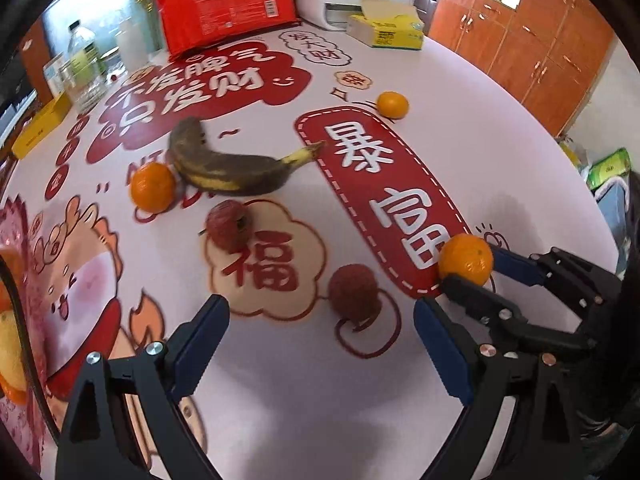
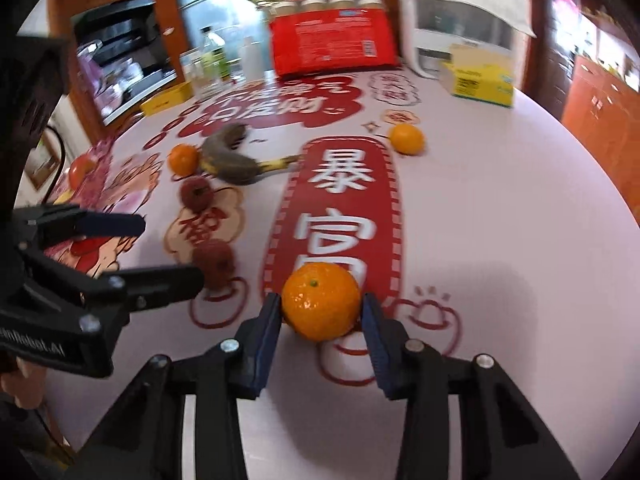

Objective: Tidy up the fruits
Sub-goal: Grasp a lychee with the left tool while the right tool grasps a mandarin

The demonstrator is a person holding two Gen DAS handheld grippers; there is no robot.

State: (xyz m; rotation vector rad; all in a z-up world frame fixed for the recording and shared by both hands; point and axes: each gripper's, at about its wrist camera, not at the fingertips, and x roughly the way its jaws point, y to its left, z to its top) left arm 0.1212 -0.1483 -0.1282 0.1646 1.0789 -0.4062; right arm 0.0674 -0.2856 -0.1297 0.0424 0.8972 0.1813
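Printed tablecloth (image 2: 500, 208); right hand-held gripper (image 2: 320, 316) seemingly clamps an orange (image 2: 320, 304); left hand-held gripper (image 1: 320, 344) gapes.

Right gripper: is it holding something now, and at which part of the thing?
The right gripper has its two blue pads against the left and right sides of a mandarin orange, which sits on the tablecloth. The left gripper is open and holds nothing.

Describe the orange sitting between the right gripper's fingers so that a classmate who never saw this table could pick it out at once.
Find the long red banner with white characters on the tablecloth and follow it to its near end. There the orange sits on the cloth between the blue pads of the right gripper. Unlike the other two oranges, it is far from the banana.
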